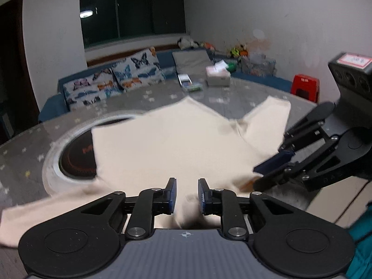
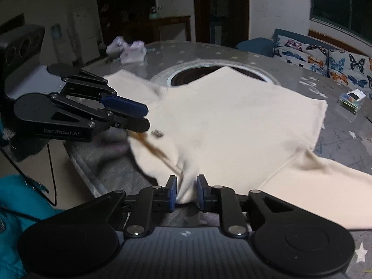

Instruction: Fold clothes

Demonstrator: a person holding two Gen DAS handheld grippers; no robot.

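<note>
A cream long-sleeved top (image 1: 167,144) lies spread on the grey star-patterned round table (image 1: 144,97), partly over the dark cooker ring. It also shows in the right wrist view (image 2: 244,121). My left gripper (image 1: 187,195) has a bunch of the top's near edge between its blue pads; the jaws stand a little apart around the cloth. My right gripper (image 2: 186,193) holds another fold of the same edge the same way. Each gripper shows in the other's view: the right gripper (image 1: 267,172) and the left gripper (image 2: 139,118) both nip the cloth near the collar.
A round dark induction cooker (image 1: 74,160) is set into the table middle. Small boxes and packets (image 1: 217,76) lie at the far side. A sofa with butterfly cushions (image 1: 111,81) and a red stool (image 1: 304,88) stand beyond. Pale packets (image 2: 127,51) lie at the far table edge.
</note>
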